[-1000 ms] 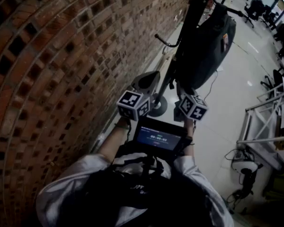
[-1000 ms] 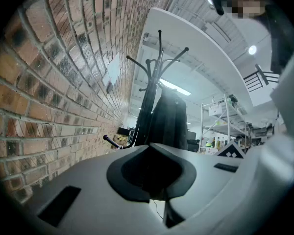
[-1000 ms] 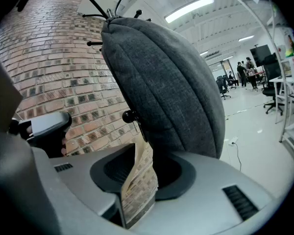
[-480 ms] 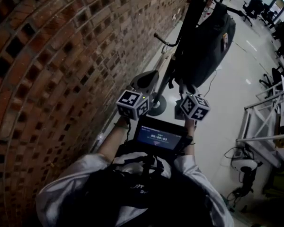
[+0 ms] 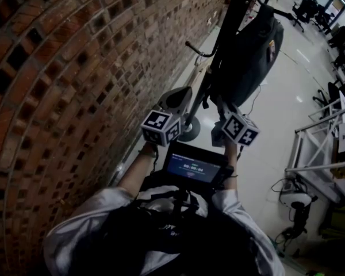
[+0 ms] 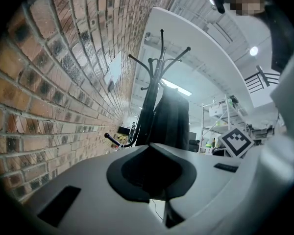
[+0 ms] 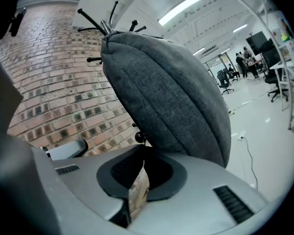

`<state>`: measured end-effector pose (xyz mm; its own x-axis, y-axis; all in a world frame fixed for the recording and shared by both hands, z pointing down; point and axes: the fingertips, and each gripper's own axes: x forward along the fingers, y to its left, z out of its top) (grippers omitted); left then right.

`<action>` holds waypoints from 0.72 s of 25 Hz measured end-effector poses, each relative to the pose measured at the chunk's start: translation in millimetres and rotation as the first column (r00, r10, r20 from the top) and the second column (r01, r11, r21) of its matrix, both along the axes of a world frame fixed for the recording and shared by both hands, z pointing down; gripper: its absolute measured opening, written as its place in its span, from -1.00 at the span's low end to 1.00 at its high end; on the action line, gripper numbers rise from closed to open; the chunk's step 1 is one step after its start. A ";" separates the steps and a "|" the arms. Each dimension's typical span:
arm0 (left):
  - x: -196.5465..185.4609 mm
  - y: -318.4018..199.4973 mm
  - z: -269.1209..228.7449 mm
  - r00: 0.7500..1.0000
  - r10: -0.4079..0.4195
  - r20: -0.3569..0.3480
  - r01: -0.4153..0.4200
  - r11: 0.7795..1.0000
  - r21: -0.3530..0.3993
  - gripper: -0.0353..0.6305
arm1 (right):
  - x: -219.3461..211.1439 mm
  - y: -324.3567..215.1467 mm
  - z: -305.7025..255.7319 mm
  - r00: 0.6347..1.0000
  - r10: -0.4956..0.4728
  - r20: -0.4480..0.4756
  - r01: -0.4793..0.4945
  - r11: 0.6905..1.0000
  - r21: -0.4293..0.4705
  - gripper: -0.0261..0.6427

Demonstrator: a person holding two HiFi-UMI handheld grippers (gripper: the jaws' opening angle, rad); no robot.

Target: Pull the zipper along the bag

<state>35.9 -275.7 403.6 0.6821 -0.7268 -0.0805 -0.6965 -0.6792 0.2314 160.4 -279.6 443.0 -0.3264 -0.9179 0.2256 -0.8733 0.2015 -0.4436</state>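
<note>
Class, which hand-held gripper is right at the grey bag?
The right hand-held gripper: its shut jaws sit at the lower end of the bag; the left hand-held gripper hangs apart, by the wall.

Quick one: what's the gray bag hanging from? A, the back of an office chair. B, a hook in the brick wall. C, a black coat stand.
C: the gray bag hangs on the black coat stand, which stands beside the brick wall.
</note>
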 end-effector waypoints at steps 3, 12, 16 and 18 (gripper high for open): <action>1.2 -0.1 0.0 1.000 0.003 -0.007 -0.003 1.000 -0.004 -0.88 | 0.2 0.6 -4.4 1.000 0.002 -0.006 -0.002 1.000 -0.001 -0.91; 4.4 1.2 -0.3 1.000 0.013 -0.016 -0.013 1.000 -0.004 -0.88 | -3.3 6.6 -24.6 1.000 -0.015 -0.017 0.015 1.000 0.010 -0.90; 4.6 1.4 -0.8 1.000 0.016 -0.022 -0.016 1.000 -0.008 -0.88 | -4.0 8.8 -31.5 1.000 -0.011 0.012 0.011 1.000 0.014 -0.90; 5.2 1.8 -1.7 1.000 0.019 -0.022 -0.019 1.000 -0.011 -0.88 | -5.3 8.2 -36.4 1.000 -0.011 0.027 0.010 1.000 0.022 -0.89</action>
<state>41.1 -273.9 401.8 0.6941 -0.7146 -0.0874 -0.6779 -0.6897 0.2546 155.1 -271.4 406.6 -0.3416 -0.9190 0.1968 -0.8589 0.2202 -0.4624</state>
